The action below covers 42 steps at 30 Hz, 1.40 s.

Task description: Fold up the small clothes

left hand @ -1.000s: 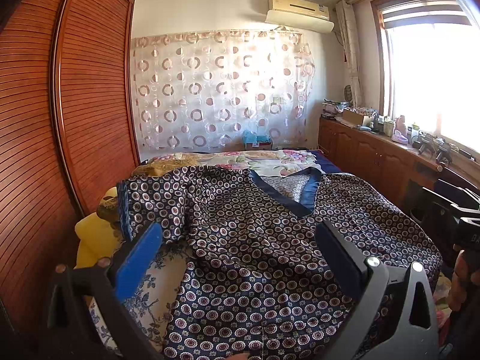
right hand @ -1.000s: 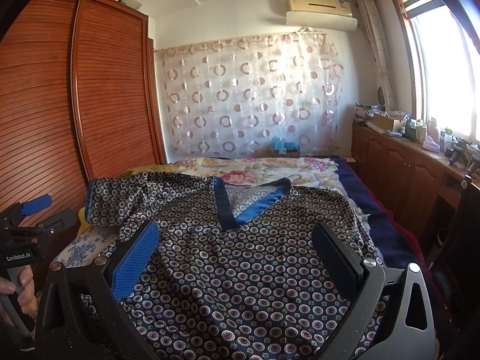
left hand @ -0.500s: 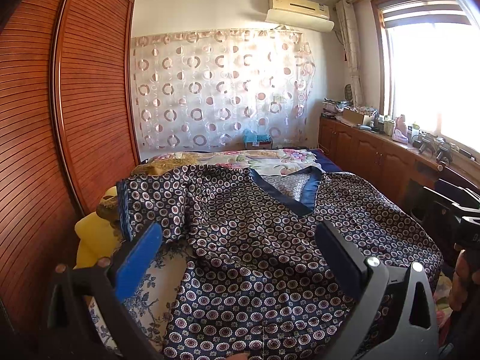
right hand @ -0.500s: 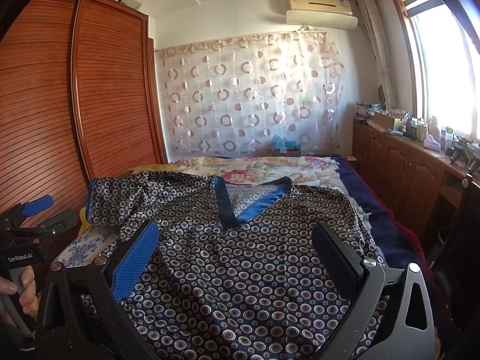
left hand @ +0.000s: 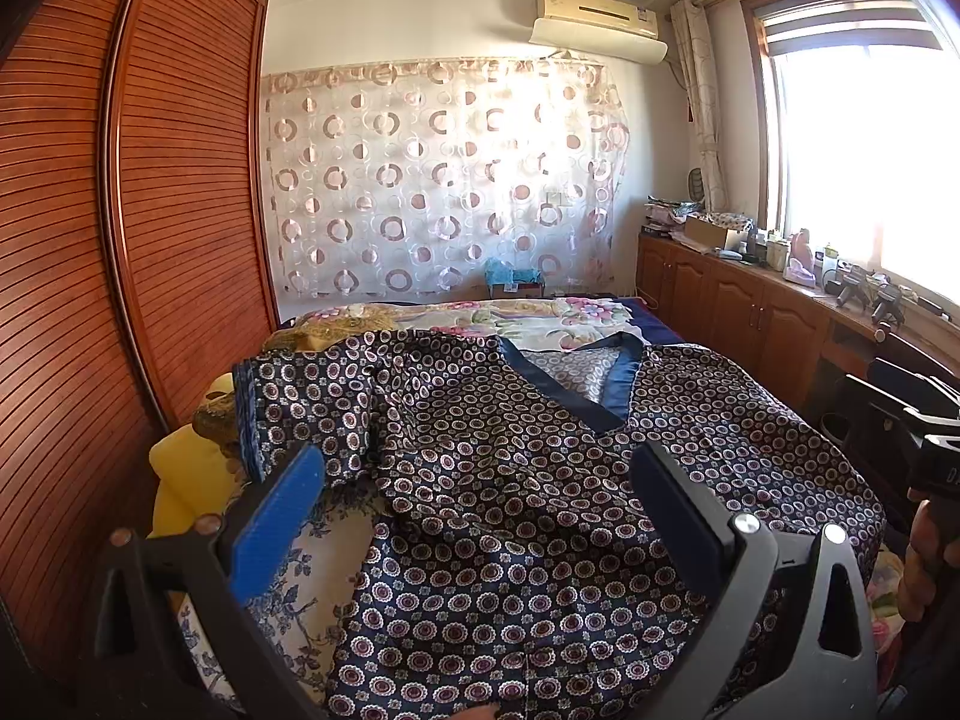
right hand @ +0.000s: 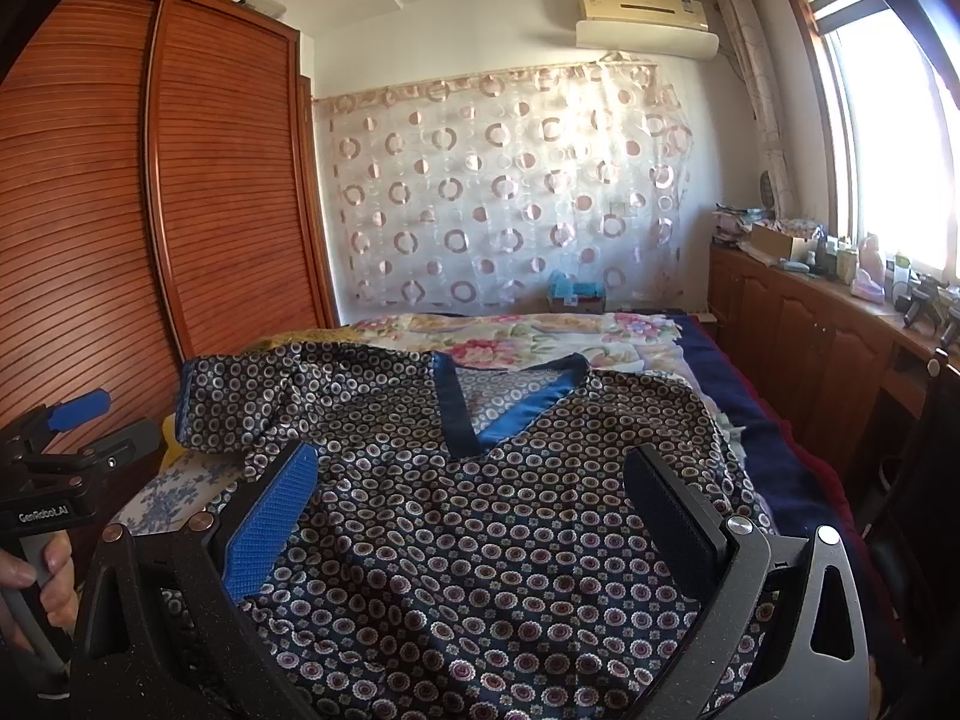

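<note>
- A navy satin V-neck top printed with small round medallions (left hand: 528, 480) lies spread front-up across the bed with the floral sheet (right hand: 540, 330), neckline pointing to the far wall; in the left wrist view its left sleeve (left hand: 300, 402) is bunched and doubled over at the bed's edge, beside a yellow cushion (left hand: 180, 480).
- The left claw (left hand: 480, 510) hovers above the near left part of the garment, its blue-padded and black-padded fingers spread wide and holding nothing; no pad appears to touch the cloth.
- The right claw (right hand: 474, 510) hangs over the chest of the top, just below the blue-trimmed neckline (right hand: 480, 414), likewise wide apart and empty; whether its tips graze the fabric cannot be told.
- The fold has seemingly not begun; the step in hand looks to be choosing grip points.
- To do it well, each claw should likely pinch one layer at a shoulder seam or hem corner, not mid-panel, since slippery satin will probably slide and wrinkle; flattening the rumpled sleeve first should give a straighter edge.
- Lifting both sides level and laying them down together should keep the neckline centred; pulling unevenly risks dragging the top toward the bed's edge.
</note>
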Motion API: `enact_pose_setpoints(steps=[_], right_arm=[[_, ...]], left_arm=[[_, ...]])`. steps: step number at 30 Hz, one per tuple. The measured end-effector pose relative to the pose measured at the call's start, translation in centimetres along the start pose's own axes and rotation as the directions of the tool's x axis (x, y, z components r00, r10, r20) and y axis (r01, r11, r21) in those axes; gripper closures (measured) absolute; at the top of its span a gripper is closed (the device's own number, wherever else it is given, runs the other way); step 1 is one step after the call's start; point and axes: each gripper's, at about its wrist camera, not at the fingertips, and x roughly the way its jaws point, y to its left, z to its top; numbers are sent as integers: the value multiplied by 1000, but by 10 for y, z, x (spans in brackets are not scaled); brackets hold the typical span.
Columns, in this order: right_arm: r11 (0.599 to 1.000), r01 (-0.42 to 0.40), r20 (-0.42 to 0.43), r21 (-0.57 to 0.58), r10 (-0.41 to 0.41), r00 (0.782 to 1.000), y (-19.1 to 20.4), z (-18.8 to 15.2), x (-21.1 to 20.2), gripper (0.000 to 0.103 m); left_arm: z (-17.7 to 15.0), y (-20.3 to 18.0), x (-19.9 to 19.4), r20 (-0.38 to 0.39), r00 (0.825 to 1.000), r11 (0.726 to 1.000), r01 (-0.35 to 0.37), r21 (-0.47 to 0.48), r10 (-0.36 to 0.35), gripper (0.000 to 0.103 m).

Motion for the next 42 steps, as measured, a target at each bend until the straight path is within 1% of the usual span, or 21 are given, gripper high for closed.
enact_pose_setpoints(steps=[6, 12, 18, 24, 30, 36, 42], right_arm=[[1000, -10, -12, -2, 10, 1000, 5, -1, 6, 0], [998, -62, -48, -9, 62, 997, 3, -6, 20, 0], [993, -119, -84, -25, 117, 990, 11, -13, 41, 0], [986, -158, -116, -56, 151, 982, 21, -15, 71, 0], [975, -210, -174, -76, 195, 965, 30, -15, 112, 0], [962, -256, -229, -90, 231, 946, 43, -10, 145, 0], [948, -302, -277, -96, 266, 923, 52, 0, 180, 0]], left_arm=[[0, 1, 3, -8, 1000, 1000, 1, 0, -1, 0], [-6, 12, 22, -46, 999, 1000, -2, -2, 2, 0], [-12, 36, 36, -68, 998, 1000, 4, -29, -6, 0], [-15, 65, 57, -98, 995, 999, -38, -33, 35, 0], [-11, 95, 85, -135, 987, 995, -89, -49, 82, 0], [-7, 120, 108, -170, 980, 991, -116, -70, 102, 0], [5, 148, 128, -191, 979, 990, -89, -109, 67, 0]])
